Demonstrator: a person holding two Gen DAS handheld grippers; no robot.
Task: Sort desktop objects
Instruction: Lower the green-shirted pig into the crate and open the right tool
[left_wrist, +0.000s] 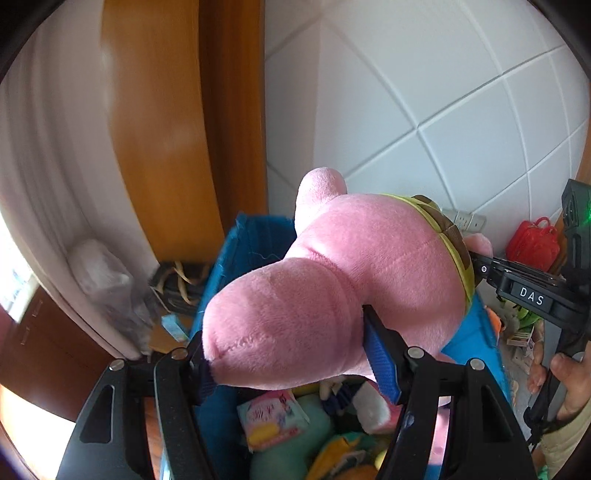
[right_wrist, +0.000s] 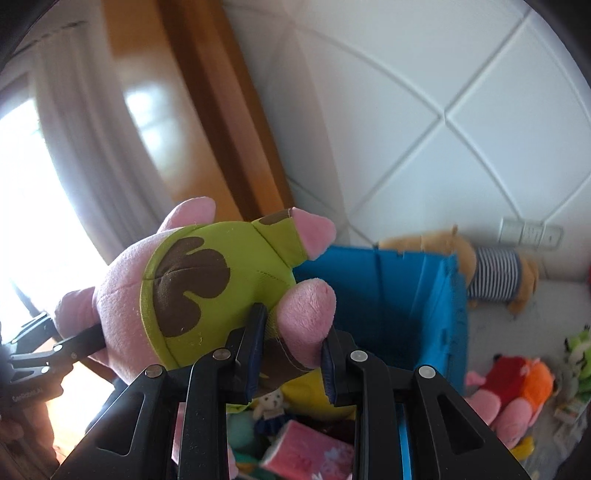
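Pink plush toy hung above the blue bin, left gripper clamped on one end, right gripper pinching a leg. Risk: uneven release could snag it on the bin's rim, spilling it onto the counter beyond.

Fuzzy plush toy, glossy wooden door

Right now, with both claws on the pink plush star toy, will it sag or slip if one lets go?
Probably sags: the pink plush star toy dents where the left claw pinches it. Likely light. The right claw holds only a limb tip, so that grip might slip.
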